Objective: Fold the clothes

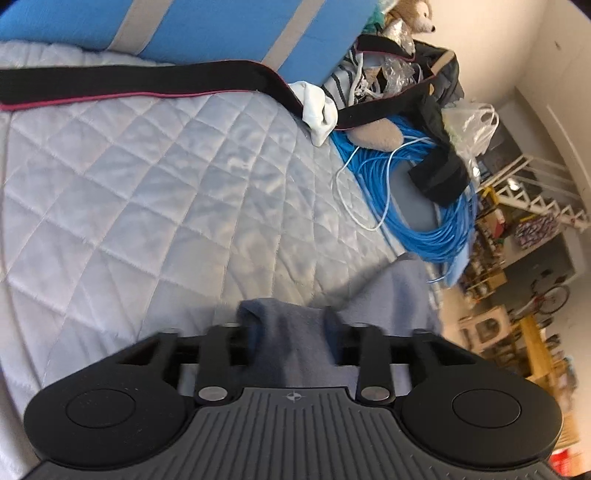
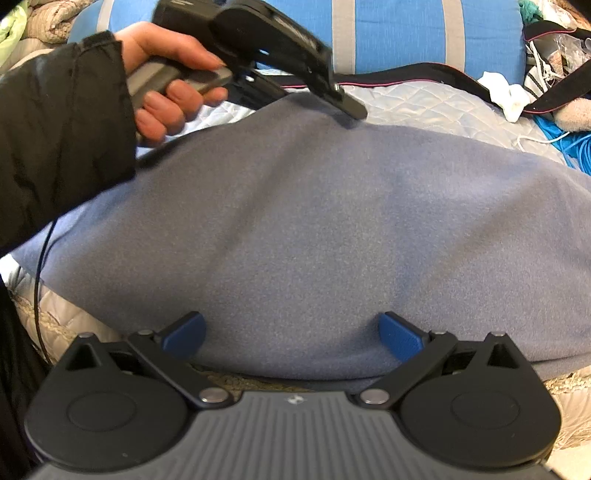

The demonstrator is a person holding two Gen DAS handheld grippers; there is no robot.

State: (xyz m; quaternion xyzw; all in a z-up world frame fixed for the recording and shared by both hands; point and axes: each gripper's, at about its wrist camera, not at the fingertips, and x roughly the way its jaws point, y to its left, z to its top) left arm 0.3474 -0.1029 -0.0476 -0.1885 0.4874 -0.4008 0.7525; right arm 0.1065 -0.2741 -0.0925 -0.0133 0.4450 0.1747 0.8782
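A grey-blue fleece garment [image 2: 314, 229] lies spread over the quilted bed. In the left wrist view my left gripper [image 1: 291, 328] is shut on a bunched fold of this garment [image 1: 288, 339], which hides the fingertips. In the right wrist view the left gripper [image 2: 351, 107] shows at the garment's far edge, held by a hand. My right gripper [image 2: 291, 332] is open, its blue pads [image 2: 184, 334] wide apart at the garment's near edge, with nothing between them.
The pale quilted bedcover [image 1: 147, 177] stretches ahead. A black strap with pink trim [image 1: 129, 85] crosses the far side before a blue pillow [image 1: 221, 26]. A blue cable coil [image 1: 424, 206], white cloth [image 1: 317, 107], dark bag and plush toys lie at the right.
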